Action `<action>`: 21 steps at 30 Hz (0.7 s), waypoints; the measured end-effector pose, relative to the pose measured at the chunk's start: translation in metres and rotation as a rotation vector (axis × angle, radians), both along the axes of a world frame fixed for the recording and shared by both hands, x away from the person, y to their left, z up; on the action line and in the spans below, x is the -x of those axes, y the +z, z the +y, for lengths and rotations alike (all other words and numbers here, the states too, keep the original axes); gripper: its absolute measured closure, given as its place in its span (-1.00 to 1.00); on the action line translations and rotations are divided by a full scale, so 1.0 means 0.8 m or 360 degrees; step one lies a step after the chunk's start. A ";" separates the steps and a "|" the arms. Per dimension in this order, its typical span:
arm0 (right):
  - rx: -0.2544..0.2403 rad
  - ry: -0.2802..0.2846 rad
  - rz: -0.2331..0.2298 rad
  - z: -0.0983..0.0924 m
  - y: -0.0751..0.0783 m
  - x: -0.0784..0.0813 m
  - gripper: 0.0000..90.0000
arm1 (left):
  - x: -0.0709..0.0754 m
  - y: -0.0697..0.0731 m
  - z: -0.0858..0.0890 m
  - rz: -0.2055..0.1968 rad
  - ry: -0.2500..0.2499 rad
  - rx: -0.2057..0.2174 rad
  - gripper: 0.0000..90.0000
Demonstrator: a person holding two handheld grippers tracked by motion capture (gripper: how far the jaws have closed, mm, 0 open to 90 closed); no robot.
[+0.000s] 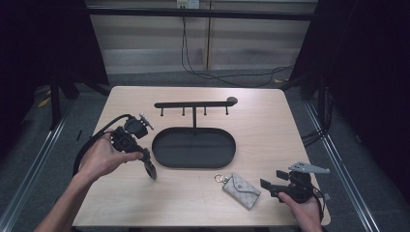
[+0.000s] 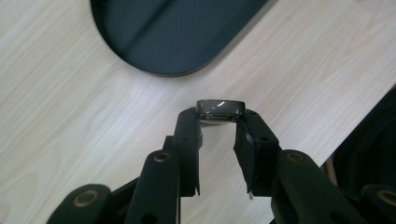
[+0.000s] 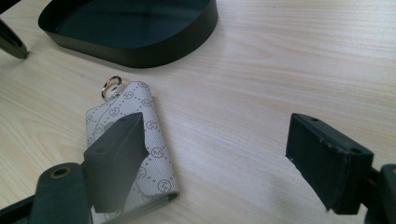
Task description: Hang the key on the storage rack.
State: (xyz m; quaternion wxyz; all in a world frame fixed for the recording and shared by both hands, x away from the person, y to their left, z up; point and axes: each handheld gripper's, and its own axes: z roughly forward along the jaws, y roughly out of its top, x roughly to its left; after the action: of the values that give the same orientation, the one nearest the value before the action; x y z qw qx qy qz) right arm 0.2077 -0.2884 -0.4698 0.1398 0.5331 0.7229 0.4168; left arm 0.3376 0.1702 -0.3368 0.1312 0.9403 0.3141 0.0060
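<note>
My left gripper (image 1: 147, 163) hovers over the table left of the black oval tray (image 1: 193, 166), tips pointing down. It is shut on a small dark glossy object (image 1: 151, 170), perhaps a watch, which the left gripper view shows pinched between the tips (image 2: 220, 108). That object's dark rounded end (image 3: 11, 44) appears at the top left of the right gripper view. My right gripper (image 1: 273, 180) stands open near the front right edge with nothing between its jaws (image 3: 215, 135). A grey patterned key pouch (image 1: 241, 189) with a metal ring (image 3: 111, 86) lies just to its left.
A black bar with several hooks (image 1: 193, 104) rises on a post from the tray's far side. The tray's rim (image 2: 163, 72) (image 3: 140, 53) lies close to both grippers. The table's edge (image 2: 355, 126) is near the left gripper. Cables (image 1: 227, 77) trail on the floor behind.
</note>
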 end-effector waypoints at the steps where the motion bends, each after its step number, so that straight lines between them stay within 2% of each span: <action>1: -0.0001 0.0000 0.0001 0.000 0.000 0.000 -0.56 | -0.002 0.003 0.000 -0.0001 -0.0002 -0.0015 0.58; 6: -0.0004 0.0001 0.0002 0.000 0.000 0.000 -0.56 | -0.007 0.012 -0.005 -0.0001 0.0005 -0.0044 0.58; 14: -0.0006 0.0003 0.0001 0.000 0.000 0.000 -0.56 | -0.019 0.031 -0.006 -0.0001 0.0040 -0.0039 0.58; 16: -0.0006 0.0004 0.0002 0.000 0.000 0.000 -0.56 | -0.022 0.034 -0.008 0.0021 0.0011 -0.0056 0.58; 21: -0.0001 0.0009 -0.0001 0.000 0.000 0.000 -0.57 | -0.030 0.038 -0.010 0.0036 0.0040 -0.0053 0.58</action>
State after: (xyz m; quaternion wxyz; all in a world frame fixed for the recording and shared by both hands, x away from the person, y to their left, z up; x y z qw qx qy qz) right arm 0.2077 -0.2885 -0.4698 0.1385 0.5310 0.7242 0.4176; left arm 0.3619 0.1624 -0.3063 0.1118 0.9383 0.3271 0.0024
